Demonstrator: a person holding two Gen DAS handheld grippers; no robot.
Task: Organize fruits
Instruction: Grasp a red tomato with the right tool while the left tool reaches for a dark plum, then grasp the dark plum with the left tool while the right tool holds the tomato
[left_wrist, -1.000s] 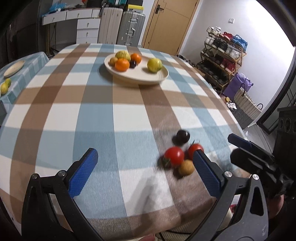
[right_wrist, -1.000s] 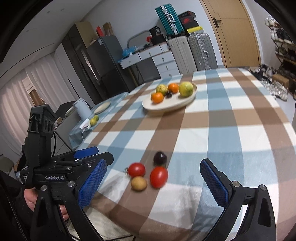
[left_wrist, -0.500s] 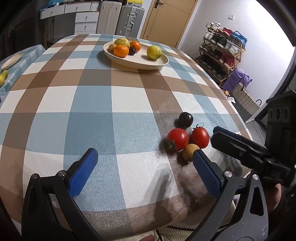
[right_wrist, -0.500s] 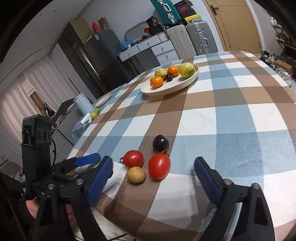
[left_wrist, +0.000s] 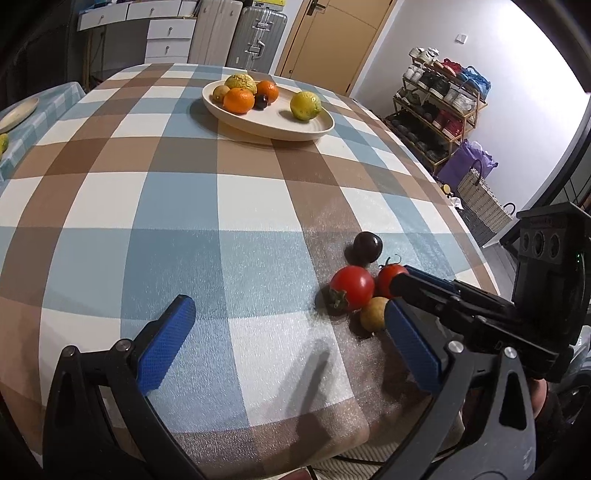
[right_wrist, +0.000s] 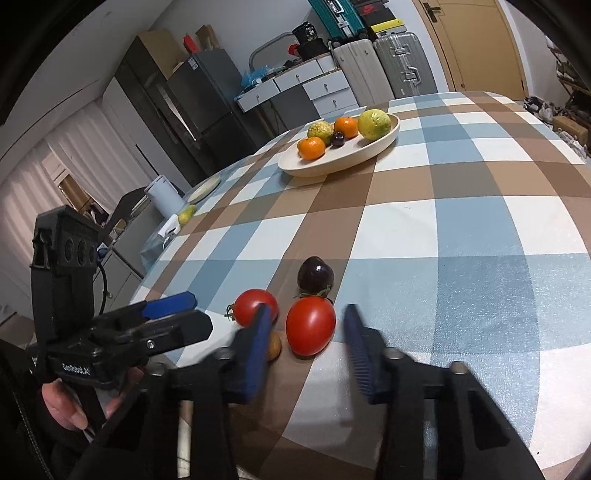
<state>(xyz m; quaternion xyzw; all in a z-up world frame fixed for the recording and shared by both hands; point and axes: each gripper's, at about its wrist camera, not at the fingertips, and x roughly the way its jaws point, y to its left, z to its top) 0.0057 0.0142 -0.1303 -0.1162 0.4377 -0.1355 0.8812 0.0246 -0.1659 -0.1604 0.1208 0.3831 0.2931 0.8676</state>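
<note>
While the right gripper (right_wrist: 306, 339) closes its jaws around the oval tomato (right_wrist: 311, 325) at lower centre of its view, pads not yet touching, squeeze gently and lift straight up. Crowding it are a round tomato (right_wrist: 255, 312), plum (right_wrist: 315, 275) and small brown fruit (right_wrist: 274, 345). Further up sits the plate (right_wrist: 384, 142). Left gripper (left_wrist: 288, 343) hovers spread, empty.

Glossy tomato (right_wrist: 310, 325), matt checked cloth (right_wrist: 461, 229)
</note>
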